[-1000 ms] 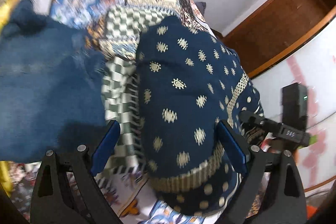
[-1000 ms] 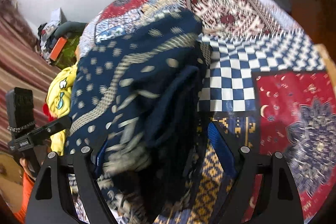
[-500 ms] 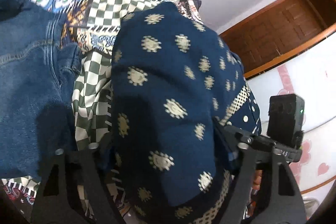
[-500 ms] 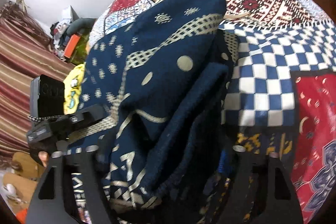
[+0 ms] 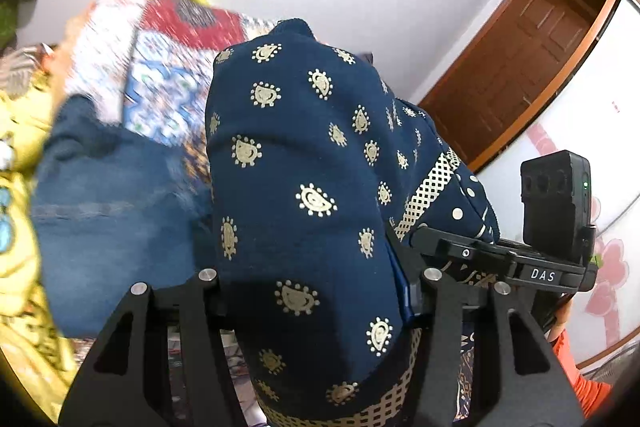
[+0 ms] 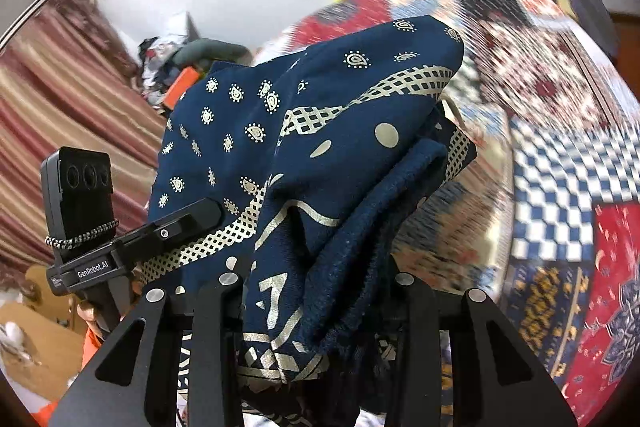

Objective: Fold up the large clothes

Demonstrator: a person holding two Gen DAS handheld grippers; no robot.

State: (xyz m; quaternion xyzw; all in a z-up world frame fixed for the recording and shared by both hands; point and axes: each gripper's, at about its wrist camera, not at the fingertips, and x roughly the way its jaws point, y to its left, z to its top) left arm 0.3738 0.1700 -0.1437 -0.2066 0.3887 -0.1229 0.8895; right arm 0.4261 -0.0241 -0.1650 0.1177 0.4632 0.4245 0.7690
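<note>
Two labels can be read. White letters "DAS" stand on the black mounting bar (image 5: 536, 273) of the other gripper, seen in the left wrist view. "GenRobot.AI" stands in white on the black mounting bar (image 6: 94, 273) in the right wrist view.

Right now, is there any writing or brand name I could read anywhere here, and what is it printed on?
"DAS" stands on the black bar of the right gripper, seen from the left wrist.
"GenRobot.AI" stands on the black bar of the left gripper, seen from the right wrist.
Smaller print beside "GenRobot.AI" is too small to read.
The navy garment carries only patterns, no words.
</note>
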